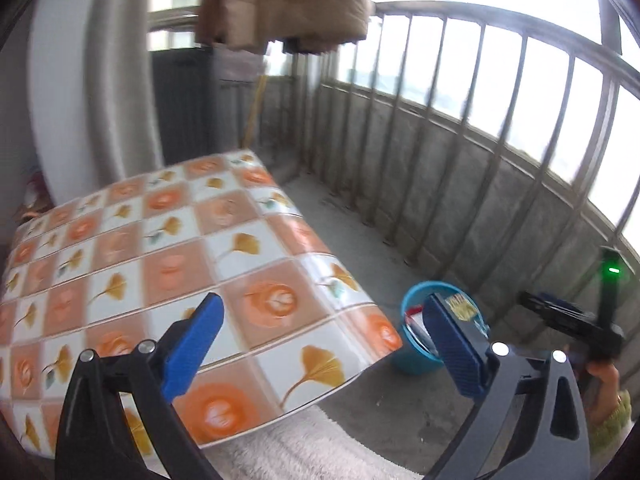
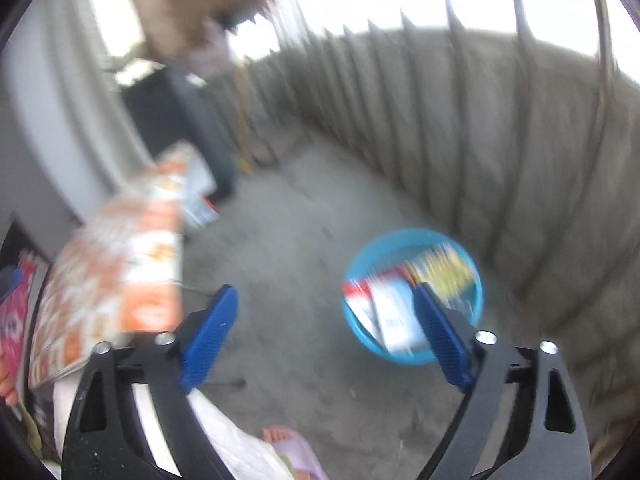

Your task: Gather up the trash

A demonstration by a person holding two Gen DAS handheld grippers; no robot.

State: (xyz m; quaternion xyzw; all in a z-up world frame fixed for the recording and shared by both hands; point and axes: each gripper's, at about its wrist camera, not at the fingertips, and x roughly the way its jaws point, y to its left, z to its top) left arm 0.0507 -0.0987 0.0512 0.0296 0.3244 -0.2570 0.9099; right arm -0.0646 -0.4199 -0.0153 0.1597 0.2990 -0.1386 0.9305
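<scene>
A blue plastic bin stands on the concrete floor and holds wrappers: a red-and-white pack and a yellow one. My right gripper hovers above the floor just left of the bin, open, nothing between its blue fingers. In the left wrist view the same bin sits below the table's right corner, partly hidden by one blue finger. My left gripper is open and empty above the near corner of the table, which has an orange floral tiled cloth. The right gripper's body shows at the far right.
A metal balcony railing on a concrete wall curves along the right. A brown padded jacket hangs overhead. A dark cabinet and a yellow-handled broom stand at the far end. A person's foot and light clothing lie below the right gripper.
</scene>
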